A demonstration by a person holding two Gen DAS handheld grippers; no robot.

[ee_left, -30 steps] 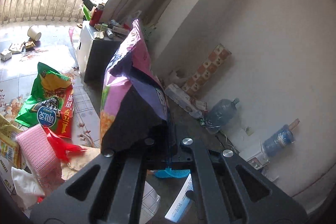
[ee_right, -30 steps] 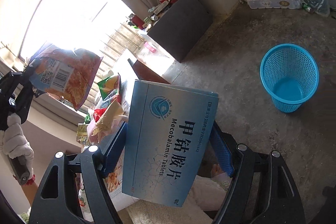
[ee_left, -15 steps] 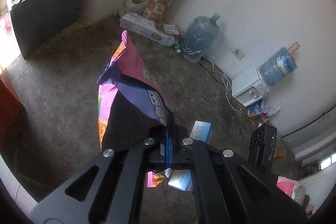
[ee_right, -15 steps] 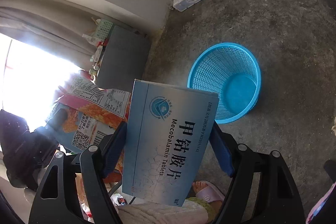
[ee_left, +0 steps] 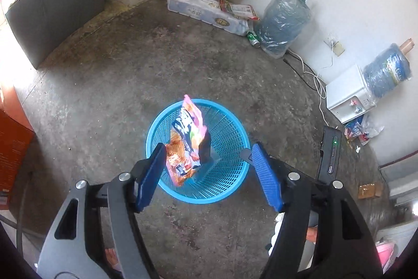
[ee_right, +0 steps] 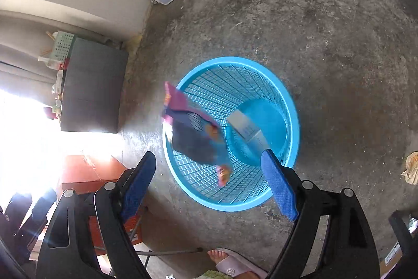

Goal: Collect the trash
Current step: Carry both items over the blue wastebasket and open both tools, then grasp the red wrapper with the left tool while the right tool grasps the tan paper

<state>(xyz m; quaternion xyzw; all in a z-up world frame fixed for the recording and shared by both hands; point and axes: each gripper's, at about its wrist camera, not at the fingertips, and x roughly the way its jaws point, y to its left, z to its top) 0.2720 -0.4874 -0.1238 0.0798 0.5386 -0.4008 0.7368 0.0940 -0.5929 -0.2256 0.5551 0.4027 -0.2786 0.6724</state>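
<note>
Left wrist view shows your left hand-held gripper [ee_left: 209,169] spread wide, its blue ribbed pads holding nothing, poised directly above the round blue plastic mesh basket [ee_left: 236,132] on the grey concrete floor [ee_left: 104,75]. A crinkled pink, purple and orange snack bag [ee_left: 186,143] is inside the basket's rim outline, just beside the left pad; you cannot tell from this view whether it touches that pad.

From the right wrist view, your right hand-held gripper [ee_right: 209,179] is likewise open with empty pads, hanging over the near edge of the basket [ee_right: 292,122]. The snack bag [ee_right: 194,132] appears blurred and tilted over the basket's near-left wall. Deeper in, a pale blue and white flat cardboard box [ee_right: 247,131] lies slanted, also blurred, near the basket's bottom.

Beyond the basket, against the white wall, you have a plastic-wrapped water jug [ee_left: 283,22] and a long white wrapped pack of paper rolls [ee_left: 206,12]. A dark grey cabinet [ee_left: 52,9] stands far left of the basket.
</note>
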